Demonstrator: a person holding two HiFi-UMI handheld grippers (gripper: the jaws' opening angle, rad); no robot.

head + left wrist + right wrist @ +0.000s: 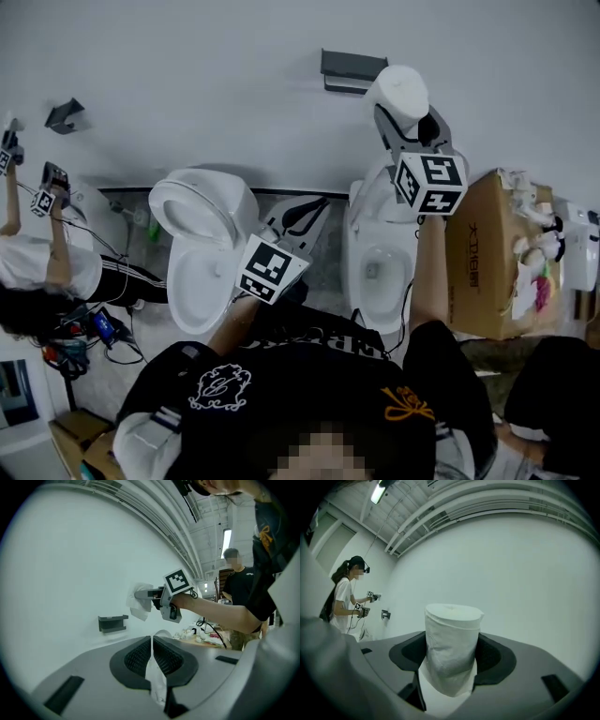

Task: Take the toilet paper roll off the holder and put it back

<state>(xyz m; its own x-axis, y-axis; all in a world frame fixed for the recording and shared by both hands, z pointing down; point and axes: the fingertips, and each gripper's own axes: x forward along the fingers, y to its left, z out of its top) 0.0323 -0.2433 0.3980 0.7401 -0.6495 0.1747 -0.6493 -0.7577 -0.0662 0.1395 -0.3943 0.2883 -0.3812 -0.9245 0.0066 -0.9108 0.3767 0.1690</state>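
Right fingers (493, 657) tight around toilet paper roll (452, 641) beside holder (349, 66); left fingers (135, 659) tight on tissue scrap (157, 682); toilets (202, 246) below.

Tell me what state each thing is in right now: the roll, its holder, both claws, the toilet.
toilet paper roll: off the holder, gripped in the right claw.
holder: on the wall, empty.
right claw: shut on the roll.
left claw: shut on a tissue strip.
left toilet: lid up.
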